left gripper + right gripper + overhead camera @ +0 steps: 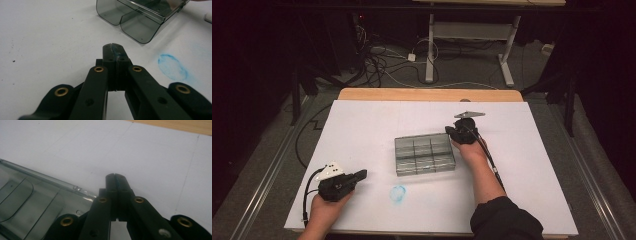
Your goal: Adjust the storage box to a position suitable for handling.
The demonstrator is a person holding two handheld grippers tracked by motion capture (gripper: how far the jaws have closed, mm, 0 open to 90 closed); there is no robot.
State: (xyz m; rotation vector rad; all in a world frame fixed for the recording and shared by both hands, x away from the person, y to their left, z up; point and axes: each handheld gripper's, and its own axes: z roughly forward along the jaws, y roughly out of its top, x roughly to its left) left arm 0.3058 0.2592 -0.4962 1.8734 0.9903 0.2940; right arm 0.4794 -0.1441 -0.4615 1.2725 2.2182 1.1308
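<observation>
Jaws of both grippers are sitting pressed together with nothing between them. The right gripper (458,131) is hovering just beside the far right corner of the smoky compartment box (424,153), which is lying mid-table on the white sheet (362,125). The left gripper (361,175) is resting near the front left, well apart from the box, beside a blue smudge (398,194).

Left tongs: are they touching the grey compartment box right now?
Apart. The left gripper view shows the shut left tongs with bare white table between their tips and the grey compartment box; the high view shows the same gap.
</observation>
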